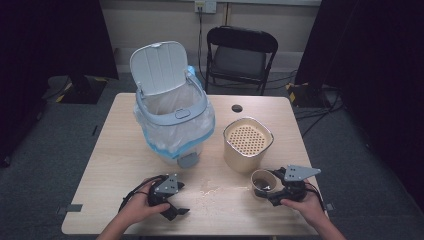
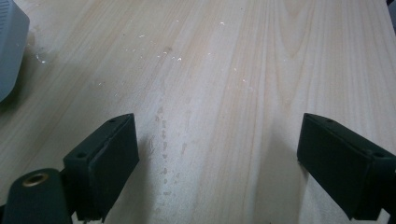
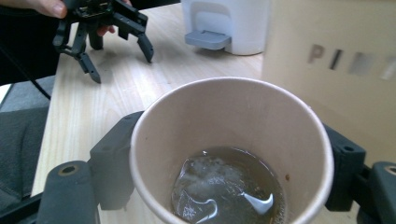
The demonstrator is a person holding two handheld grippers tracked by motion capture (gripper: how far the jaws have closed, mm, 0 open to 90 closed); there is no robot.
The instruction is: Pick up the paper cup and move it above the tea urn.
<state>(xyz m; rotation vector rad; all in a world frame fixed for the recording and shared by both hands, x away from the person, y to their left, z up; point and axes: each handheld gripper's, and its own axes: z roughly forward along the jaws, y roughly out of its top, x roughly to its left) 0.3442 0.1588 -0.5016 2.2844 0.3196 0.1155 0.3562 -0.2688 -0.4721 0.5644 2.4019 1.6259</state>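
Paper cup (image 3: 232, 154) of brown liquid sits gripped in right claw (image 3: 224, 161)

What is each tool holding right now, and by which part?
The right tool has its jaws on opposite sides of the paper cup, on its side wall below the rim. The left tool holds nothing, with jaws open over the bare table.

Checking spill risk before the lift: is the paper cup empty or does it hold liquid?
Holds liquid. The right gripper view shows the paper cup upright with brown liquid pooled low in its bottom, far below the rim.
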